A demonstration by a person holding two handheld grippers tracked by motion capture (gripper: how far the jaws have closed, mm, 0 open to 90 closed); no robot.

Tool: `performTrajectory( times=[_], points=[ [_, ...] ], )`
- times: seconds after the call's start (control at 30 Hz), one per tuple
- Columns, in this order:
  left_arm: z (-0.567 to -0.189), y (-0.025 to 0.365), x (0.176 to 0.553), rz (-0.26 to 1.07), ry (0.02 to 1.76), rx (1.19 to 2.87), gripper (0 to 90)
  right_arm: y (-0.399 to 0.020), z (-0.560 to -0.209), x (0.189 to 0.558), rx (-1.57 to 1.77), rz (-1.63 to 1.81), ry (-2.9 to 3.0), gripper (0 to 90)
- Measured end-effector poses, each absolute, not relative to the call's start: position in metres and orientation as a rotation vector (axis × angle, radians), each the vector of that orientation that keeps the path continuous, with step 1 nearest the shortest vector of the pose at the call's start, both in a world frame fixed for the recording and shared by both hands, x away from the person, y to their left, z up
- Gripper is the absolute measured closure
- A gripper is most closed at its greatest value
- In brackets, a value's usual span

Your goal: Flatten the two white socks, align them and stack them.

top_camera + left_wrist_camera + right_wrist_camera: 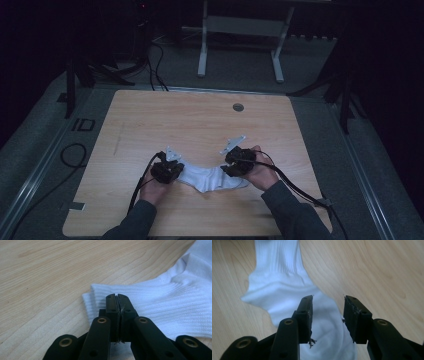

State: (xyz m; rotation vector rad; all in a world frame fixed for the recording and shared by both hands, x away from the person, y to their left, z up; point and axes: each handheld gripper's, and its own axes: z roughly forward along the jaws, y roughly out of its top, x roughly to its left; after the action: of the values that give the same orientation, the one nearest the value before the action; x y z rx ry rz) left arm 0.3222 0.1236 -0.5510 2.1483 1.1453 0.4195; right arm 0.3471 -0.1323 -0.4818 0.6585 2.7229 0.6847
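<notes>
From my remote station, I see a white sock [212, 178] with a ribbed knit at its cuff lying on a pale wood-grain table [200, 125]. I note black jaws with brass-coloured rivets on the left gripper [117, 296] and right gripper [328, 298], grey plates on top, black cables trailing.

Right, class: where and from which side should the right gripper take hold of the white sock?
Probably at the foot end of the white sock, coming down from above. It lies flat on the table, and the right gripper stands open over it, while the left gripper is shut at the ribbed cuff.
</notes>
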Motion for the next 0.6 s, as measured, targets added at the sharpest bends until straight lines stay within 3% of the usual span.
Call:
performTrajectory(
  times=[0.17, 0.6],
  points=[
    [-0.551, 0.123, 0.322, 0.423, 1.149, 2.148, 88.3, -0.146, -0.492, 0.348, 0.71, 0.655, 2.732, 63.1],
    [-0.551, 0.124, 0.321, 0.43, 1.153, 2.151, 88.4, -0.165, -0.511, 0.349, 0.799, 0.62, 2.756, 63.0]
  ],
)
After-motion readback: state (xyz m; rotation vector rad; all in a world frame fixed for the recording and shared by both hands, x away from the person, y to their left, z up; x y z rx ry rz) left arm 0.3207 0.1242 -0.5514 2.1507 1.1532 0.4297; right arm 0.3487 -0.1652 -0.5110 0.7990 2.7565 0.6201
